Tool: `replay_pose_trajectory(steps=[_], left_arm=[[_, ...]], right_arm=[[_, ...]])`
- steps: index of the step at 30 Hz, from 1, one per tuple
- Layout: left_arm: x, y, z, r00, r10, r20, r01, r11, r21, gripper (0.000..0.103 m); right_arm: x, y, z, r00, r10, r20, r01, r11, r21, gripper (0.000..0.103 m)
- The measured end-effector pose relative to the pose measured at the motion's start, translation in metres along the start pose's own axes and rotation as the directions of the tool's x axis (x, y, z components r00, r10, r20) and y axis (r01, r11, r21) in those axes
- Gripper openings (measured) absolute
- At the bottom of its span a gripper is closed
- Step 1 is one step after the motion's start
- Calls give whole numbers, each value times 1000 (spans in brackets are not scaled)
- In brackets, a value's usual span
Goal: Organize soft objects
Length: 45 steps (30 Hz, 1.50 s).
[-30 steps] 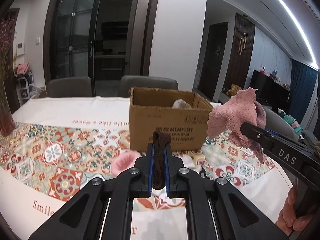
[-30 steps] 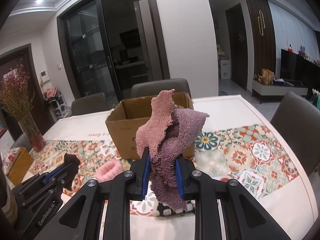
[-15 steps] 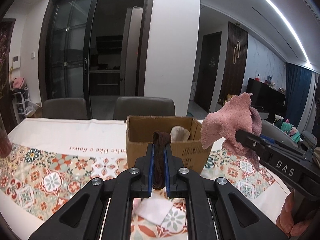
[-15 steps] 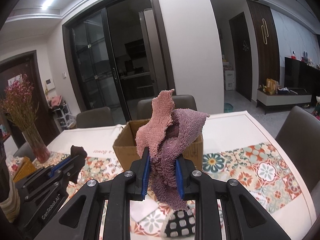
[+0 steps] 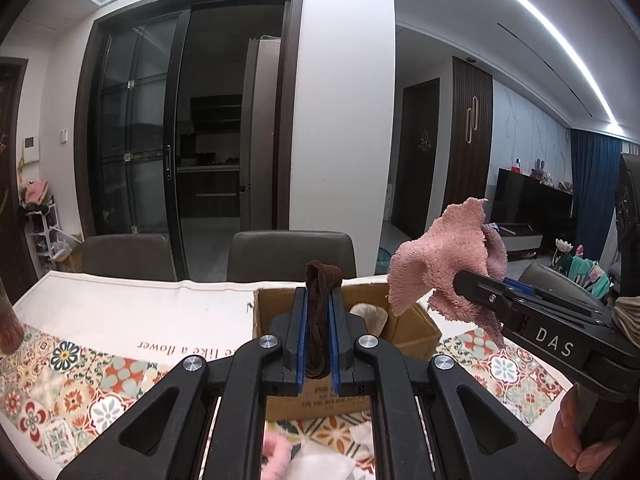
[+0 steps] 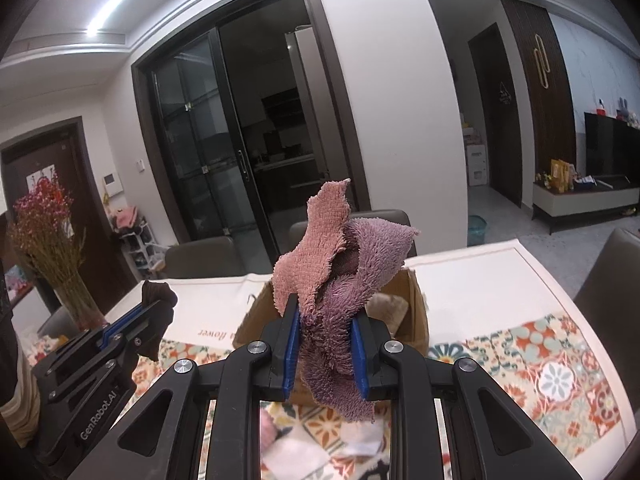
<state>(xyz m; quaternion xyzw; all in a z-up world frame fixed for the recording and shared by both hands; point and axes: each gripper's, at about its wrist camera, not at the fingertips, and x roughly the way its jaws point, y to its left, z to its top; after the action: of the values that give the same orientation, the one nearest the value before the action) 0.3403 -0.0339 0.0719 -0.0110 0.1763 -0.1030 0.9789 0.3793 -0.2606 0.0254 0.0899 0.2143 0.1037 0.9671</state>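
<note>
My left gripper [image 5: 318, 300] is shut on a dark brown sock [image 5: 320, 312] that sticks up between its blue pads. My right gripper [image 6: 324, 320] is shut on a pink and mauve fluffy cloth [image 6: 344, 280], which flares above the jaws and hangs below them. Both are held in the air just in front of an open cardboard box [image 5: 416, 332], and a pale soft item [image 5: 370, 314] lies inside it. In the left wrist view the right gripper [image 5: 464, 284] reaches in from the right with the pink cloth [image 5: 436, 256]. The right wrist view shows the left gripper [image 6: 152, 306] at lower left, the sock [image 6: 160, 300] in its jaws.
The box stands on a table under a patterned tablecloth [image 6: 560, 360]. A pink fluffy item [image 5: 276, 456] and white cloths [image 6: 292, 456] lie on the table below the grippers. A vase of dried flowers [image 6: 52, 240] stands at the far left. Chairs [image 5: 290, 254] line the far side.
Both grippers have risen and moved toward the box, keeping hold of the sock and the cloth. The box now sits lower in both views and its inside shows.
</note>
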Motion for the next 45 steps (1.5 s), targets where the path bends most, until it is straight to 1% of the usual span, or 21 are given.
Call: replay_pose_trajectory(steps=[10, 14, 16, 18, 20, 27, 31, 33, 36, 37, 38, 40, 41, 42, 44, 45], left_arm=[[44, 3, 20, 998, -28, -56, 28, 1000, -12, 11], [66, 6, 24, 993, -50, -103, 48, 999, -20, 11], [77, 6, 25, 992, -46, -120, 45, 999, -12, 11], [89, 6, 26, 987, -56, -148, 55, 998, -13, 11], [99, 4, 25, 983, -60, -175, 59, 998, -9, 11], [137, 4, 18, 956, -87, -281, 85, 996, -17, 11], [157, 4, 10, 937, -78, -340, 82, 997, -2, 12], [163, 3, 7, 928, -82, -364, 89, 996, 3, 12], [174, 0, 2, 908, -87, -409, 103, 995, 16, 12], [175, -2, 1, 906, -83, -414, 100, 995, 20, 12], [176, -3, 0, 905, -77, -419, 96, 995, 26, 14], [177, -4, -3, 901, -76, -428, 98, 995, 29, 22], [176, -4, -4, 900, -73, -430, 94, 995, 29, 30], [176, -4, -4, 901, -67, -428, 89, 995, 32, 37], [175, -3, -5, 903, -48, -427, 74, 996, 44, 38], [175, -3, -5, 902, -45, -429, 72, 996, 46, 40]], right_arm=[[31, -4, 21, 1000, 11, -13, -11, 999, -42, 24], [48, -9, 26, 999, 29, -44, -30, 999, -35, 24], [56, -12, 28, 998, 34, -60, -36, 999, -35, 24], [64, -14, 33, 997, 34, -75, -36, 999, -30, 24], [74, -16, 33, 993, 52, -104, -54, 998, -18, 24], [110, -29, 28, 975, 70, -209, -68, 998, 19, 24], [126, -35, 21, 963, 67, -262, -63, 998, 26, 25], [133, -37, 19, 956, 68, -284, -62, 998, 30, 26], [146, -41, 14, 938, 84, -336, -74, 996, 41, 27], [151, -42, 10, 929, 90, -358, -79, 996, 44, 27], [155, -44, 9, 924, 91, -371, -78, 996, 49, 27], [162, -48, 5, 913, 100, -396, -80, 995, 65, 27], [165, -50, 3, 909, 98, -405, -78, 995, 66, 30], [166, -50, 2, 907, 89, -413, -70, 996, 61, 33], [168, -51, 1, 906, 66, -418, -49, 998, 50, 48], [166, -51, 2, 909, 52, -414, -37, 998, 43, 50]])
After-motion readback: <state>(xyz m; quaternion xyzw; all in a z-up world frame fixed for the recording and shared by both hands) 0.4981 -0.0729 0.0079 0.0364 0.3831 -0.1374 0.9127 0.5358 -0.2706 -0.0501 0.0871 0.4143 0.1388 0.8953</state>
